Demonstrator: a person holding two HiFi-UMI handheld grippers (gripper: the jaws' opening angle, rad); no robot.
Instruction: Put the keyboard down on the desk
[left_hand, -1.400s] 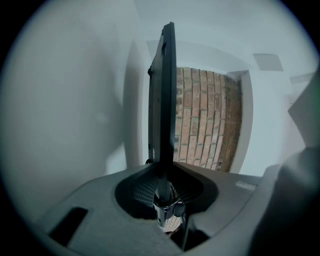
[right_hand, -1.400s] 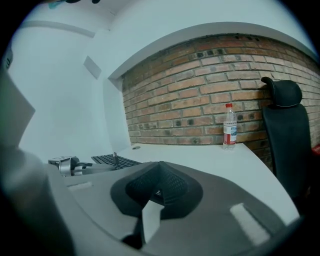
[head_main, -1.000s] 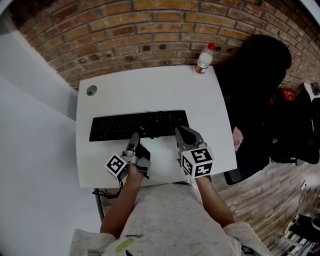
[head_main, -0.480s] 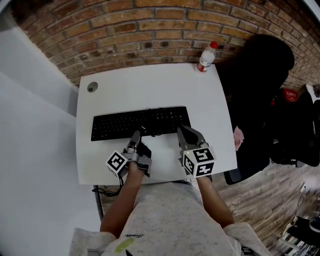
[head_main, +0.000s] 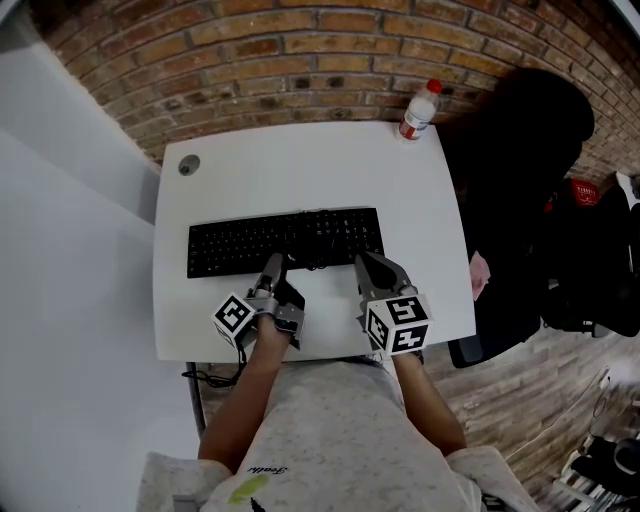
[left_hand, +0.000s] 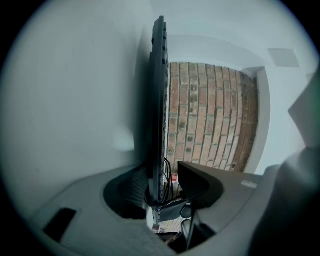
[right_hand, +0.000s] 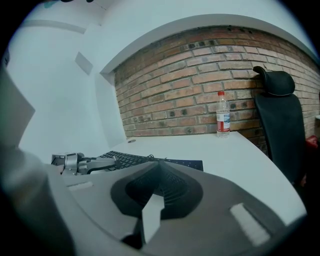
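Observation:
The black keyboard (head_main: 285, 240) lies flat across the middle of the white desk (head_main: 300, 170). My left gripper (head_main: 270, 268) is at the keyboard's near edge, left of centre. In the left gripper view the keyboard (left_hand: 160, 100) stands edge-on between the jaws of my left gripper (left_hand: 167, 182). The jaws are opening, and a gap shows beside the right one. My right gripper (head_main: 368, 265) points at the keyboard's near right corner. In the right gripper view my right gripper (right_hand: 159, 170) looks shut with nothing in it, and the keyboard (right_hand: 150, 161) lies beyond its tips.
A plastic bottle with a red cap (head_main: 419, 108) stands at the desk's far right corner by the brick wall. A black chair (head_main: 520, 150) stands to the right of the desk. A round cable grommet (head_main: 187, 165) sits at the far left. A cable (left_hand: 167, 175) hangs at the keyboard's edge.
The desk and keyboard have slid a little upward in the head view. Both grippers stay at the keyboard's near edge, now slightly farther back from it.

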